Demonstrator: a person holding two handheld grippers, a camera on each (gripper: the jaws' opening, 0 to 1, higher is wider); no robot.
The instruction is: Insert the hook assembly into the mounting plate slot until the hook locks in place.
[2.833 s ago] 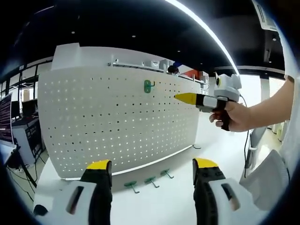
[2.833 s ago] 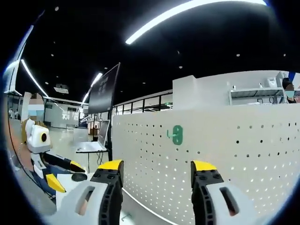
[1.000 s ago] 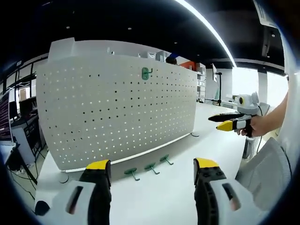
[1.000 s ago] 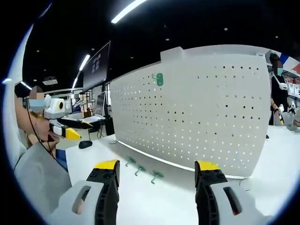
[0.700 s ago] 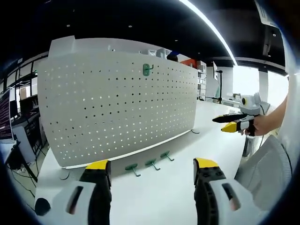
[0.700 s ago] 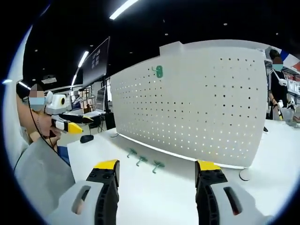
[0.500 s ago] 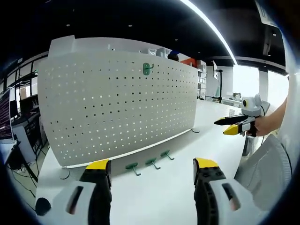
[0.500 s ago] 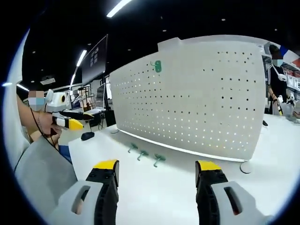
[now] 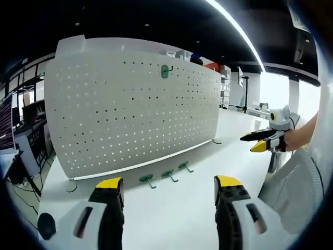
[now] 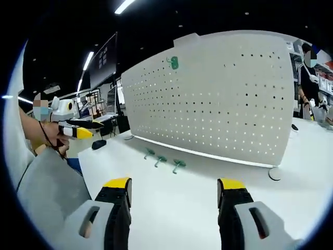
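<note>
We have pulled right gripper (image 9: 260, 141) back from pegboard (image 9: 130, 114); green hook (image 9: 165, 71) stays mounted up top. Both grippers now hang back, jaws apart, empty. Left gripper (image 9: 169, 190) faces three spare hooks (image 9: 167, 175) on table (image 9: 171, 208). We judge insertion done, or next hook due.

A dark ceiling (image 9: 130, 21) hangs high above the left gripper's jaws, crossed by a long bright light strip (image 9: 237, 31) running up to the right and dotted with small spot lamps. Far right of those jaws a bright window (image 9: 276, 91) glows. Left of them stand dark shelves and desks (image 9: 23, 112). A white tabletop (image 9: 171, 203) spreads ahead of the jaws. In the right gripper view, a dark hanging screen (image 10: 104, 62) sits up to the left beneath another ceiling strip (image 10: 123, 6).
</note>
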